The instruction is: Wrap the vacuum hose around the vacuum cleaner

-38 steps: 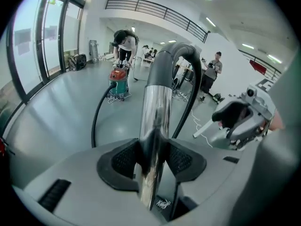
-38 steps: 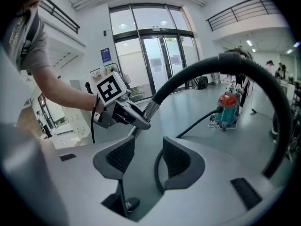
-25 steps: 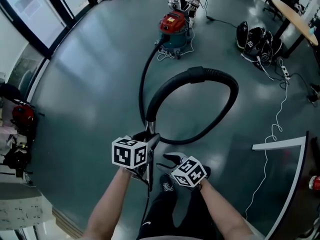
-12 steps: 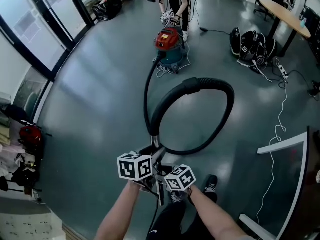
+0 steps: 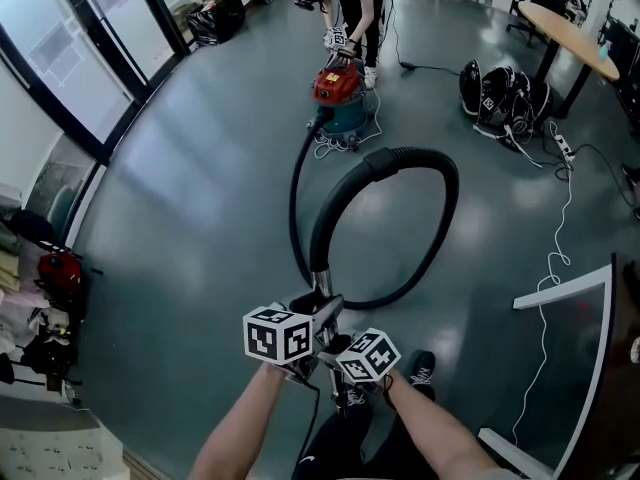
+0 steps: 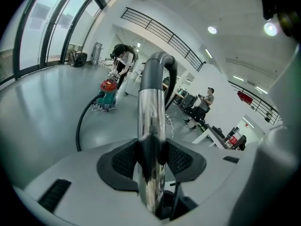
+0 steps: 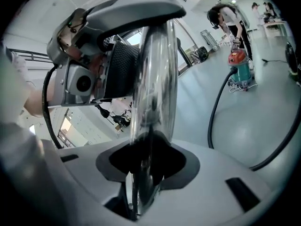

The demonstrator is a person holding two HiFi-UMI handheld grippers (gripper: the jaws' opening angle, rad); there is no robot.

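The red and teal vacuum cleaner [image 5: 338,96] stands far off on the grey floor. Its black hose [image 5: 440,208] runs toward me and curls in a big loop into a chrome tube [image 5: 322,290]. In the left gripper view my left gripper [image 6: 151,160] is shut on the chrome tube [image 6: 151,121]. My right gripper [image 7: 149,163] holds the same tube [image 7: 153,102] just below the left gripper [image 7: 117,65]; its jaws have just been closing, and the pads now press on the tube. The head view shows both marker cubes side by side, the left gripper [image 5: 316,320] beside the right gripper [image 5: 340,346].
A person [image 5: 352,8] bends over the vacuum cleaner. Black bags [image 5: 500,93] lie at the back right beside a wooden table [image 5: 575,33]. A white cable [image 5: 552,258] snakes over the floor on the right, near a white-edged panel [image 5: 560,290]. Glass walls [image 5: 80,48] line the left.
My right gripper moved in beside the left and closed on the chrome tube. Both hands and the hose loop shifted slightly. The person at the vacuum cleaner bent lower.
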